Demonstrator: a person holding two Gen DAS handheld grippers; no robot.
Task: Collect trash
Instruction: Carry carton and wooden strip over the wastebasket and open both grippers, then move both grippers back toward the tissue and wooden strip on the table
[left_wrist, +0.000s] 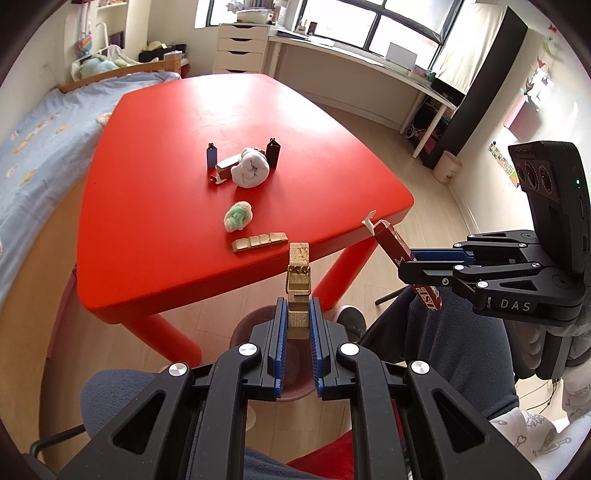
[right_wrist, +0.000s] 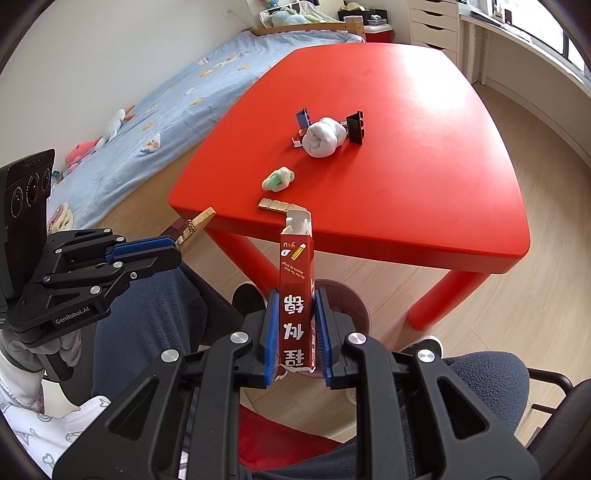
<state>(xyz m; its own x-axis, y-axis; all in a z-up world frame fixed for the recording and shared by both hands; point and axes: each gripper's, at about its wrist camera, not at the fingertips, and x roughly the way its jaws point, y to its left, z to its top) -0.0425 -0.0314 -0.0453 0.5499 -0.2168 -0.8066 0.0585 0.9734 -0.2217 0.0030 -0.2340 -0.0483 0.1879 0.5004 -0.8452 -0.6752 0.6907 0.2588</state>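
My left gripper (left_wrist: 298, 302) is shut on a folded gold wrapper (left_wrist: 297, 266), held over a dusky pink bin (left_wrist: 246, 325) on the floor in front of the red table (left_wrist: 177, 122). My right gripper (right_wrist: 296, 293) is shut on a torn red carton (right_wrist: 296, 266) above the same bin (right_wrist: 351, 306). On the table lie a gold foil strip (left_wrist: 258, 242), a green-and-white crumpled wad (left_wrist: 238, 216), a white rolled wad (left_wrist: 250, 168), a small blue carton (left_wrist: 211, 155), a dark carton (left_wrist: 273, 152) and a flattened brown carton (left_wrist: 227, 164).
A person's legs in dark trousers (left_wrist: 436, 354) flank the bin, on a black office chair (right_wrist: 554, 413). A bed with blue bedding (right_wrist: 177, 85) runs along the table's left side. A white drawer unit (left_wrist: 242, 44) and a long desk (left_wrist: 369, 70) stand at the back.
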